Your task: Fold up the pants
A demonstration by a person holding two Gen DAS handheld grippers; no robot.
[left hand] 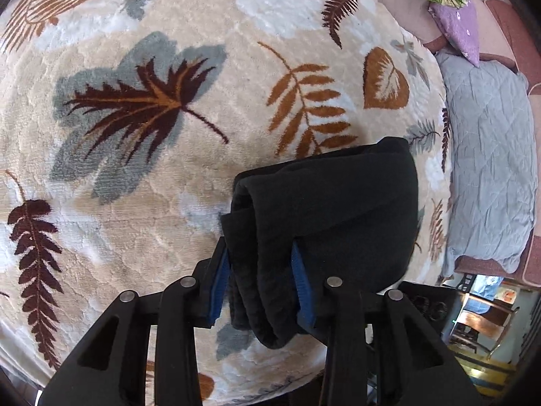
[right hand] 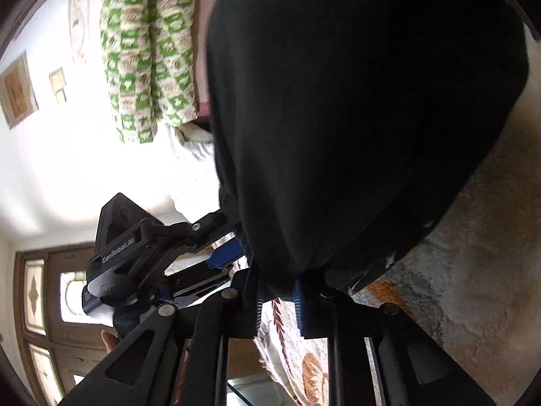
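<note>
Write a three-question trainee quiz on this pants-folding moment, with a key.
1. True or false: the left hand-held gripper is shut on the black pants.
2. What do the pants hang over in the left wrist view? A) a leaf-patterned blanket B) a wooden table
3. Name the other thing that grips the pants.

Key: 1 true. 2 A. 3 the right hand-held gripper.
</note>
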